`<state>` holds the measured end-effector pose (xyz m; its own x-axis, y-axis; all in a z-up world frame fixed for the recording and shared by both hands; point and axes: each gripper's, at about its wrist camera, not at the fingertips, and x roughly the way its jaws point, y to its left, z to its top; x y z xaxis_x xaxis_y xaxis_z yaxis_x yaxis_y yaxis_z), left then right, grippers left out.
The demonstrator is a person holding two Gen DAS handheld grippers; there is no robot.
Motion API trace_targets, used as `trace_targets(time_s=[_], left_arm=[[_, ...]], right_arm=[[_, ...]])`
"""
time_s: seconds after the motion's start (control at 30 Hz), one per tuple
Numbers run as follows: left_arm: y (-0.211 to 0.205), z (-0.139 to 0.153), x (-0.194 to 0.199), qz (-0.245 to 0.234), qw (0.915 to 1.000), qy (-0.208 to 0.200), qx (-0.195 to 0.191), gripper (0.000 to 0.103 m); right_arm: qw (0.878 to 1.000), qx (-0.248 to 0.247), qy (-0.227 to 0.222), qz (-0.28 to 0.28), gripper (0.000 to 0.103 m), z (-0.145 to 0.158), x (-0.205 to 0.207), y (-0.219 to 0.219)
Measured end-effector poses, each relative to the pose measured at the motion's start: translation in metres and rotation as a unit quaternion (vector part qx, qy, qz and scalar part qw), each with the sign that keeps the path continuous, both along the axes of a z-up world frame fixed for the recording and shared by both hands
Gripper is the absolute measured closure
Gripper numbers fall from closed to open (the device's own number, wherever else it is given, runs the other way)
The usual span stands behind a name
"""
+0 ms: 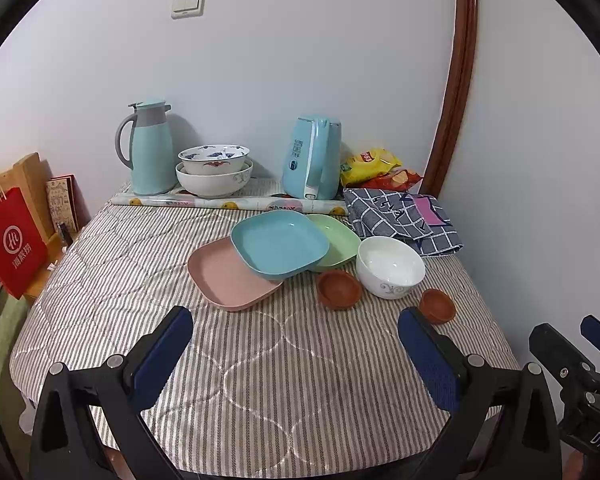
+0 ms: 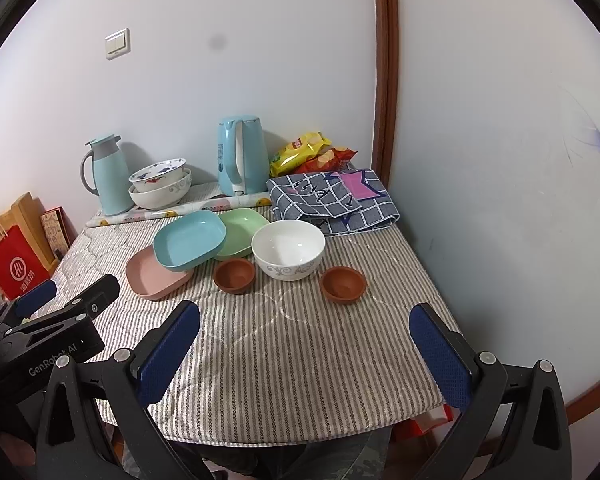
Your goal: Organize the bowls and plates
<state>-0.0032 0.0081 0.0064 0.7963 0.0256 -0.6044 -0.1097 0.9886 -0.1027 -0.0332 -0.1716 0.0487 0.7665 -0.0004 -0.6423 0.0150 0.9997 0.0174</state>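
Note:
A blue square plate (image 1: 280,246) (image 2: 190,245) lies overlapping a pink plate (image 1: 228,278) (image 2: 156,278) and a green plate (image 1: 338,240) (image 2: 242,228) on the striped table (image 1: 260,360). A white bowl (image 1: 390,266) (image 2: 288,250) stands right of them, between two small brown bowls (image 1: 338,288) (image 2: 234,275), (image 1: 438,305) (image 2: 343,283). Two stacked patterned bowls (image 1: 214,168) (image 2: 160,186) sit at the back. My left gripper (image 1: 296,332) is open and empty, short of the plates. My right gripper (image 2: 306,330) is open and empty, short of the bowls.
A blue thermos jug (image 1: 150,148), a blue kettle (image 1: 312,158), snack bags (image 1: 370,166) and a folded checked cloth (image 1: 400,216) line the back of the table. A red bag (image 1: 10,242) stands left of it. Walls close the back and right.

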Motion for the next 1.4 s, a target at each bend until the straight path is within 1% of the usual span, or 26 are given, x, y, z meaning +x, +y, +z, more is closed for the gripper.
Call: trace_targets(time_s=[0.17, 1.4], left_arm=[[-0.0002, -0.0001, -0.0016, 0.002, 1.0000, -0.001, 0.000, 0.000], [0.0030, 0.0030, -0.0044, 0.008, 0.9999, -0.005, 0.006, 0.000]], right_arm=[[1.000, 0.003, -0.005, 0.000, 0.000, 0.0036, -0.0016, -0.0004], [1.000, 0.005, -0.006, 0.002, 0.000, 0.0021, -0.0041, 0.0032]])
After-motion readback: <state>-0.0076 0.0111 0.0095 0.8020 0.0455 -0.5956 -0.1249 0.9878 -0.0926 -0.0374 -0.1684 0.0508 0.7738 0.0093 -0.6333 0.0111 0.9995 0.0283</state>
